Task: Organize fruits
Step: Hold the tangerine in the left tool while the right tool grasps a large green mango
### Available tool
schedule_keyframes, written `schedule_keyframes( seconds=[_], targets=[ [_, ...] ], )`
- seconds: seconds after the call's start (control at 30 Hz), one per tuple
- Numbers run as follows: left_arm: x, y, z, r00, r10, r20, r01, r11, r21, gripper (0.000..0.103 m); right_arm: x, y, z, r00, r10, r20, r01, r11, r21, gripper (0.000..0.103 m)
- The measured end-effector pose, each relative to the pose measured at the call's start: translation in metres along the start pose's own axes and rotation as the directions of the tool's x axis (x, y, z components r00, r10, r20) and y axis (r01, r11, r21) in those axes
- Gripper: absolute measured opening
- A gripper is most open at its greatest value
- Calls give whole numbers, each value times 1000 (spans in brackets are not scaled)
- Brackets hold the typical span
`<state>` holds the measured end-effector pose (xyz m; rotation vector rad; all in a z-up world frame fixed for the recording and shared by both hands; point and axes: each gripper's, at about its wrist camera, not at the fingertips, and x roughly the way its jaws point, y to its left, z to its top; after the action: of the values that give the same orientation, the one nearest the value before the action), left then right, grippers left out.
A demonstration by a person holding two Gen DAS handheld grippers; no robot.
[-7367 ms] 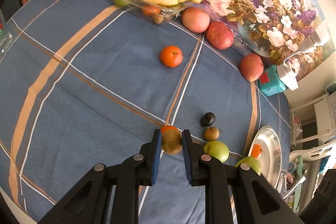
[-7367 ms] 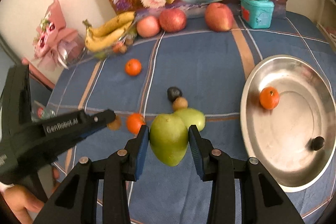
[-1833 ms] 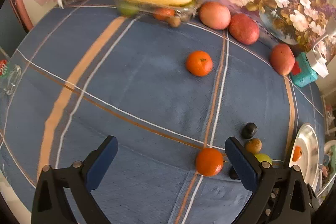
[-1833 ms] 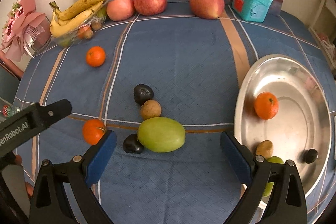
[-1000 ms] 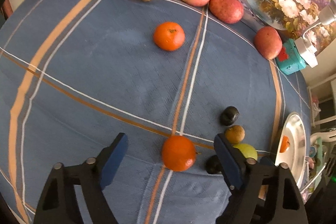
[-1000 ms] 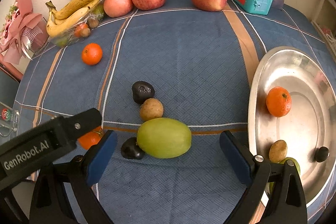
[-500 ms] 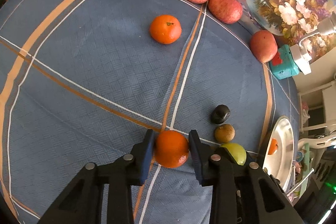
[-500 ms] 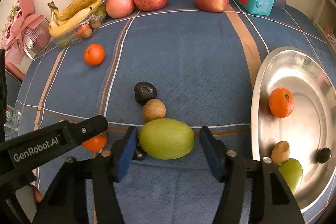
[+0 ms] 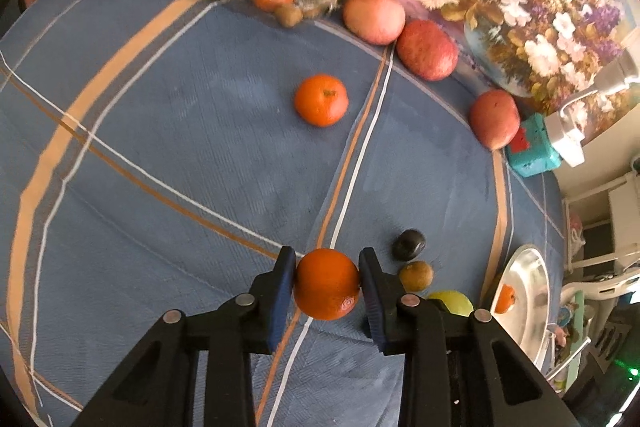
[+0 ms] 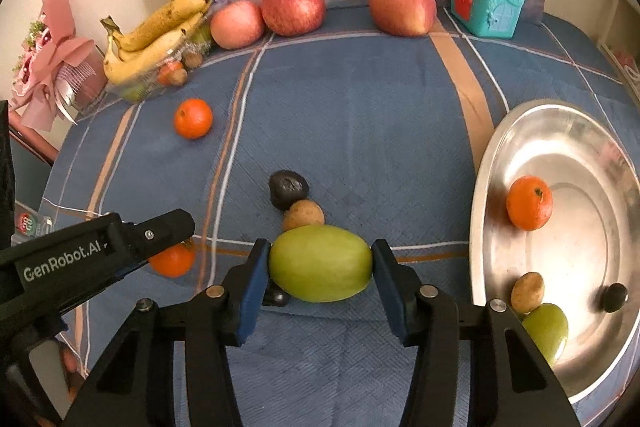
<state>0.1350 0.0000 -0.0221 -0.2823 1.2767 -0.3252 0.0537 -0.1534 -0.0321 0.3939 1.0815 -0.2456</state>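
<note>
An orange (image 9: pixel 326 283) sits clamped between the blue pads of the left hand-held gripper (image 9: pixel 327 289), whose jaws have just closed on it. A green mango (image 10: pixel 320 263) lies lengthwise between the pads of the right hand-held gripper (image 10: pixel 319 267), both pads touching its ends as the jaws close in. A kiwi (image 10: pixel 303 214) and a dark fruit (image 10: pixel 288 188) lie just beyond it on the table (image 10: pixel 360 131). The steel plate (image 10: pixel 484 187) to the right holds four fruits.
</note>
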Motion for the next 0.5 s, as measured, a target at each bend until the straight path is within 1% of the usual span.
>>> schedule_keyframes(
  seconds=[0.2,0.5],
  targets=[
    [-21,-4,4,999,-10,52,10,1000,2,35,-19,2,7,999,14,45,-14,1000,-9,53],
    [-28,-15,2,997,-5,79,5,1000,-1,35,-35,-9,11,997,32,68,-33,999,5,53]
  ],
)
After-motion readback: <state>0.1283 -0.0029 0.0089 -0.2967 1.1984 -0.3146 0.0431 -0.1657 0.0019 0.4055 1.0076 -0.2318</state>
